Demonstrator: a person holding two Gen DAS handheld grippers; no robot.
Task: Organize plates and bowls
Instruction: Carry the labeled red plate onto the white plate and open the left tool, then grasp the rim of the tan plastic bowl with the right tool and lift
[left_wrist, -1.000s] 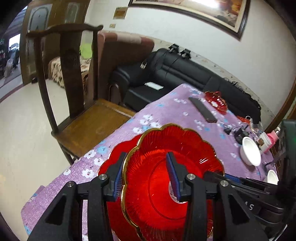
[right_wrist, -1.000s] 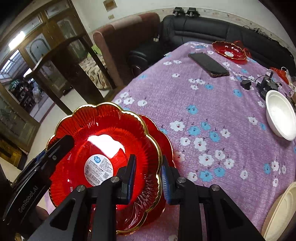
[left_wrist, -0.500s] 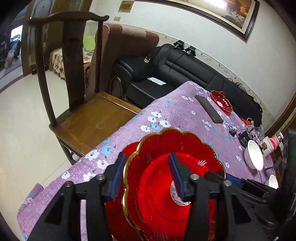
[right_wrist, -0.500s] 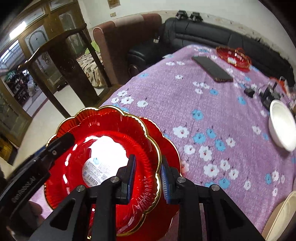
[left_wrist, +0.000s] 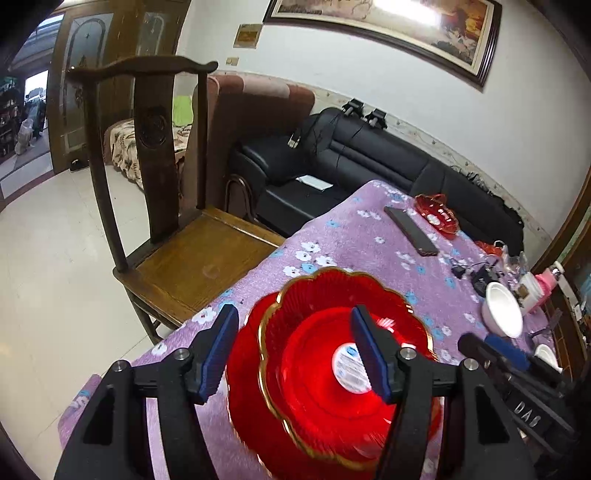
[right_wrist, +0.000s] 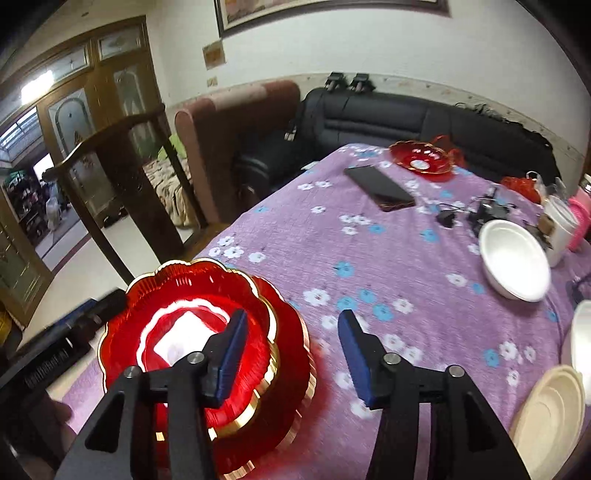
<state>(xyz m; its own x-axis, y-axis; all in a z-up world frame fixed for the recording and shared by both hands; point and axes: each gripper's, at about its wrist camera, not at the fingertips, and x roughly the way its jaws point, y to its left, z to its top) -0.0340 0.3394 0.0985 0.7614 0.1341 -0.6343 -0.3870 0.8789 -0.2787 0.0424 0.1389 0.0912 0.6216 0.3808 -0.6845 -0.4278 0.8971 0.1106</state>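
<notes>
My room is evenly lit; a white glare burns in the red plate (right_wrist: 184, 332). Fisheye bends the walls, corners go black, and the plate's rim smears with blur.

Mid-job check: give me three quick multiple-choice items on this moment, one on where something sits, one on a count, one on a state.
1. Where does the black phone lie?
A. On the purple flowered cloth, just this side of the far red dish
B. On the wooden chair seat
C. Inside the white bowl

2. How many red plates are in the near stack?
A. One
B. Two
C. Four

3. How do the right gripper's fingers stand?
A. Clamped on the plate rim
B. Apart, having just been opening, pressing on nothing
C. Shut on the white bowl

Answers:
1 A: the phone lies flat on the cloth near that dish.
2 B: one gold-rimmed plate rests on another.
3 B: a clear gap shows between the blue pads, with the stack's edge under it.
</notes>
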